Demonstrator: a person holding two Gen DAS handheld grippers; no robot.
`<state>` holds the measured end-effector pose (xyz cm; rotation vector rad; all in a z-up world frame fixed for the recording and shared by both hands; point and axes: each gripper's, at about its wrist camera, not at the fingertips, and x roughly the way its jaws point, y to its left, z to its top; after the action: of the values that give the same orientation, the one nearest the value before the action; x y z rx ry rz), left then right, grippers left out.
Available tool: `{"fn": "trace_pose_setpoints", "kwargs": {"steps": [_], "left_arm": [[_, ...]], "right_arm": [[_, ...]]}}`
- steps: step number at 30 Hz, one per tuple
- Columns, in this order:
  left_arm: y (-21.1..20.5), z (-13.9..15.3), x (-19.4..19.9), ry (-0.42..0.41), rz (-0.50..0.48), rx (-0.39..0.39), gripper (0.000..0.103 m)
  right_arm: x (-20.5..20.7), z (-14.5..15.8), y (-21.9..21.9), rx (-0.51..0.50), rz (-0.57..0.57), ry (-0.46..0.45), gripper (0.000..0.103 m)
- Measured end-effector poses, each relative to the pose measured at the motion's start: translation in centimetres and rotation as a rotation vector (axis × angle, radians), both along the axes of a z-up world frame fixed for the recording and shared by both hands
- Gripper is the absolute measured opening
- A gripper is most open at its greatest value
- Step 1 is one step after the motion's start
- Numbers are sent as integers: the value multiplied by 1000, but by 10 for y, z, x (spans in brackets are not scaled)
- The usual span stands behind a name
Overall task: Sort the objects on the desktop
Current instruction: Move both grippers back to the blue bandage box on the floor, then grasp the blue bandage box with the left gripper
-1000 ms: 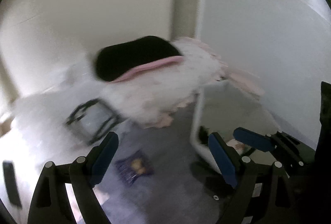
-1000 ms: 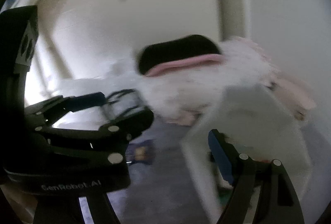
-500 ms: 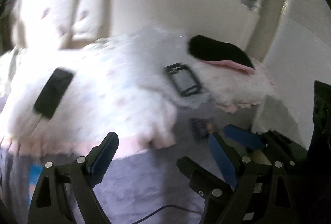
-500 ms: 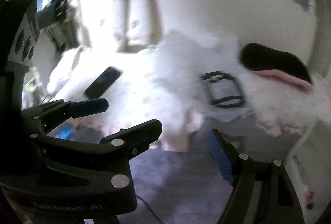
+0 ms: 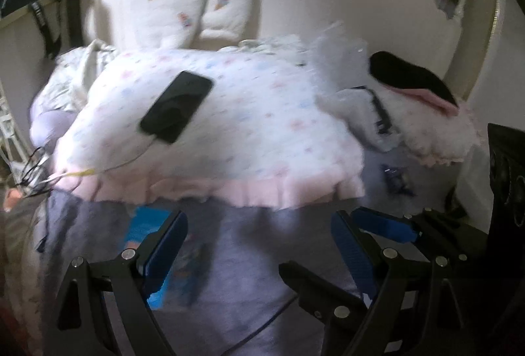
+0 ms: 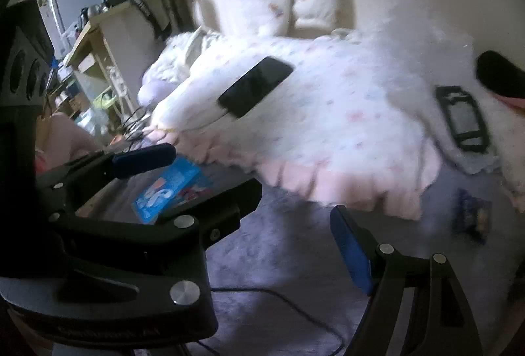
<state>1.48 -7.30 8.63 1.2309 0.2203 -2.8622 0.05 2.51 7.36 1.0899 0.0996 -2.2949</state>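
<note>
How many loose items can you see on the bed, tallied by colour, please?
Black: 3 (phone on the dotted blanket, black-framed case, black pad with a pink edge)
Bright blue: 1 (blue packet on the grey cover)
Dark blue: 1 (small snack packet)
Total: 5

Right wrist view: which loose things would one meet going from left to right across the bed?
Blue packet → black phone on the dotted pillow → black-framed clear case → small dark snack packet, lower on the grey sheet.
</note>
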Motion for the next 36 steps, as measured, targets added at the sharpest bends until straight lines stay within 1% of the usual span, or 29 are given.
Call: {"fn": "trace_pose_setpoints", "kwargs": {"steps": [4, 7, 12, 14, 17, 19, 21, 26, 27, 28, 29, 30, 31, 33, 36], "left_arm": [[-25, -5, 18, -16, 52, -55, 88], [-43, -10, 29, -32, 88, -80, 88], [-66, -27, 32, -59, 109, -76, 88], [-71, -37, 29, -73, 100, -72, 88], [-72, -49, 20, -81, 56, -61, 88], [-70, -54, 12, -77, 28, -65, 88], [-70, -61, 3, -90, 9, -71, 88], [-75, -73, -9, -114, -1, -103, 88], [-78, -76, -11, -122, 2, -105, 87], [-81, -81, -12, -121, 7, -98, 80], [-85, -86, -13, -112, 14, -75, 61], [-90, -91, -14, -120, 30, -48, 59], [-90, -90, -16, -124, 22, -32, 58], [-87, -86, -19, -132, 12, -54, 58], [-81, -78, -16, -111, 18, -63, 58]], "right_arm": [[8, -11, -30, -13, 50, -34, 79], [17, -18, -52, -16, 85, -45, 79], [25, -33, -78, -27, 114, -70, 79], [24, -42, -85, -25, 131, -92, 79], [19, -55, -88, -18, 123, -124, 79], [14, -63, -88, -15, 107, -148, 79], [10, -68, -87, -14, 93, -163, 79], [4, -76, -87, -24, 81, -185, 79], [3, -78, -88, -24, 83, -190, 79], [3, -80, -88, -21, 84, -194, 79], [3, -81, -87, -15, 86, -196, 79], [2, -83, -88, -5, 86, -198, 78], [1, -85, -87, -3, 84, -203, 78], [-2, -86, -83, -33, 72, -227, 78], [-3, -83, -78, -50, 62, -228, 78]]}}
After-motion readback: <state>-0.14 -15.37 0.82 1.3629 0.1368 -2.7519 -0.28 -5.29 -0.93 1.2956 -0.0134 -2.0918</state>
